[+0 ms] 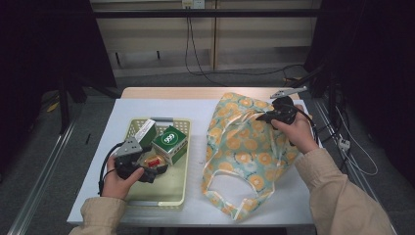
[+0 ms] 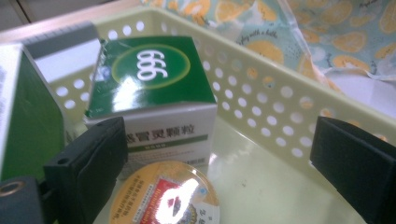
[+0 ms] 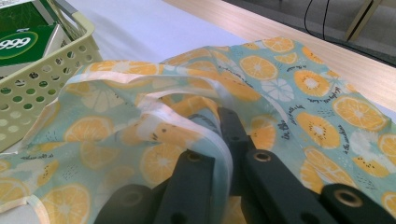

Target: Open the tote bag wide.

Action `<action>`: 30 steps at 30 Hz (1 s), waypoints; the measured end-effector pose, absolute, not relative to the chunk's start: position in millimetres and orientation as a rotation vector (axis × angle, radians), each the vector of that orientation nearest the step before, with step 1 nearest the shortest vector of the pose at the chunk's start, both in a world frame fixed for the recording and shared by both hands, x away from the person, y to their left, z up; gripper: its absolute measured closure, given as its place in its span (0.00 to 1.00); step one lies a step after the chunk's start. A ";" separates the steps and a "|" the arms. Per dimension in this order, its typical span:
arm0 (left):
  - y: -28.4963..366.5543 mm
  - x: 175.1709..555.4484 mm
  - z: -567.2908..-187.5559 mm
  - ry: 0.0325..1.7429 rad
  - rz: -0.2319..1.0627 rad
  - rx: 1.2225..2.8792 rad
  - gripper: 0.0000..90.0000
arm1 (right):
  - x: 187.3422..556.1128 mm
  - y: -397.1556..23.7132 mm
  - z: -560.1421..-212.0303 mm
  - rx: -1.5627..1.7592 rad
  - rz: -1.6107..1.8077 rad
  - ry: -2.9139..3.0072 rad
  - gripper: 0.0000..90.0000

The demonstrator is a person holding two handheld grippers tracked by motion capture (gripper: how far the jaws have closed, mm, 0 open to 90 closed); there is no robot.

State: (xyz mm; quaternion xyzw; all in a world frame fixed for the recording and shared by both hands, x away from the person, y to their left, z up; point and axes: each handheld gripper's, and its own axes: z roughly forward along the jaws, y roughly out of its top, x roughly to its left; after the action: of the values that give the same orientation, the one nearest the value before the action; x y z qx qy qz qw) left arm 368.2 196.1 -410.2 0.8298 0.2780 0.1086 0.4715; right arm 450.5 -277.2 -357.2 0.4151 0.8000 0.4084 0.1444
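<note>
A cloth bag (image 1: 244, 152) printed with orange slices lies on the right half of the table. My right gripper (image 1: 262, 116) is at its far edge, shut on a pale band of the bag (image 3: 289, 88); in the right gripper view that band runs between the closed jaws of the right gripper (image 3: 223, 140). My left gripper (image 1: 151, 171) reaches into the yellow perforated basket (image 1: 183, 161). It stands open (image 2: 217, 163) around a round tin (image 2: 163, 196) with a yellow and red lid, without pressing on it. Behind the tin stands a green and white "999" box (image 2: 149, 79).
A second green box (image 1: 146, 131) leans in the basket's far left corner. A white sheet (image 1: 161, 108) covers the table, with bare wood along its far edge. Cables hang off the table's right side. The basket wall (image 2: 261, 107) stands between the tin and the bag.
</note>
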 end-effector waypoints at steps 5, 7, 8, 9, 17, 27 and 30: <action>192.9 371.3 -412.9 0.683 0.290 2.101 0.04 | 450.2 -277.3 -357.7 1.192 1.175 2.309 1.00; 191.2 371.4 -412.3 0.700 0.273 2.092 0.05 | 449.8 -277.3 -358.2 1.191 1.174 2.312 1.00; 191.6 371.7 -411.7 0.691 0.266 2.095 0.05 | 449.4 -277.3 -358.2 1.192 1.174 2.313 1.00; 191.6 371.7 -411.5 0.687 0.266 2.093 0.05 | 449.2 -277.5 -358.1 1.192 1.173 2.313 1.00; 181.7 367.9 -412.4 0.672 0.234 2.118 0.05 | 448.0 -278.5 -359.6 1.192 1.170 2.317 1.00; 184.1 378.6 -425.0 0.787 0.198 2.128 0.08 | 447.3 -276.2 -359.4 1.181 1.169 2.329 1.00; 182.6 380.1 -426.4 0.773 0.210 2.165 0.09 | 447.4 -276.6 -359.5 1.181 1.173 2.332 1.00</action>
State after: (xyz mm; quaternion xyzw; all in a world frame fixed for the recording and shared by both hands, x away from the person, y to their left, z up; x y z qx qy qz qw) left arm 380.1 182.6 -426.4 0.8577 0.3063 0.0831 0.4046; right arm 447.4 -276.6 -359.5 0.4084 0.8062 0.4053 0.1376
